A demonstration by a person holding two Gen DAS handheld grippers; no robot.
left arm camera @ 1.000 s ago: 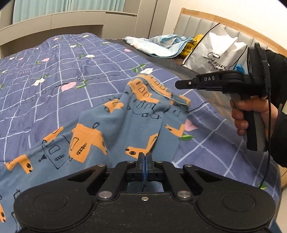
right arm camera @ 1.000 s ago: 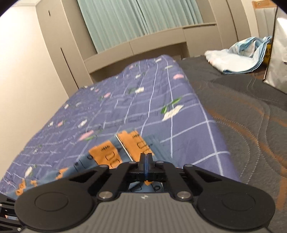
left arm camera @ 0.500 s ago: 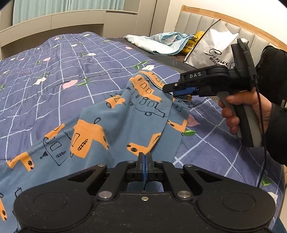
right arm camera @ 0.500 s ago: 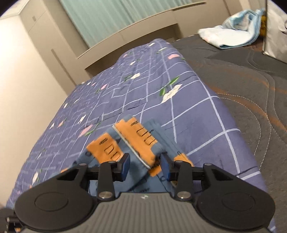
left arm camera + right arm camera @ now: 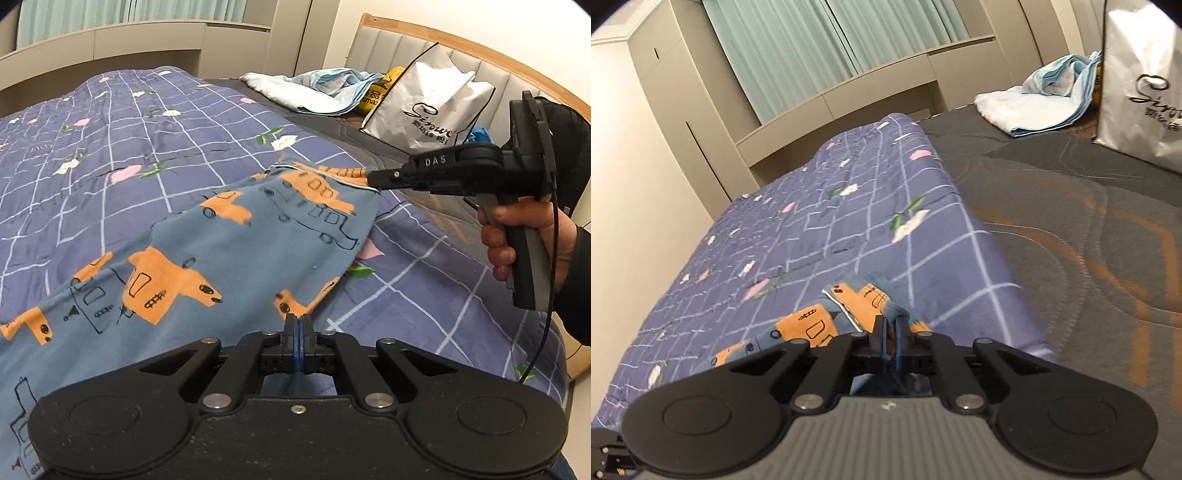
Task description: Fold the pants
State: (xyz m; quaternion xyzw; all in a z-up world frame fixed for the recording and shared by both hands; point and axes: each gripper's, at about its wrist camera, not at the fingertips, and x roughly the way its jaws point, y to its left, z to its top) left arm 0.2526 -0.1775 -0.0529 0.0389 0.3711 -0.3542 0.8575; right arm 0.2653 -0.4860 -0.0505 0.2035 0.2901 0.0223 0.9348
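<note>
Blue pants with orange truck prints lie spread on the purple checked quilt. My left gripper is shut on the pants' near edge. My right gripper shows in the left wrist view, held by a hand at the right, shut on the far corner of the waistband. In the right wrist view that gripper pinches the pants between nearly closed fingers. The cloth is stretched between the two grippers.
A white shopping bag stands against the headboard at the back right. A light blue bundle of cloth lies on the grey mattress. Beige cabinets and green curtains stand behind the bed.
My right gripper opened, moved onto the waistband corner and closed on it. The pants now lie stretched flatter between both grippers. My left gripper stayed shut on the near edge.
</note>
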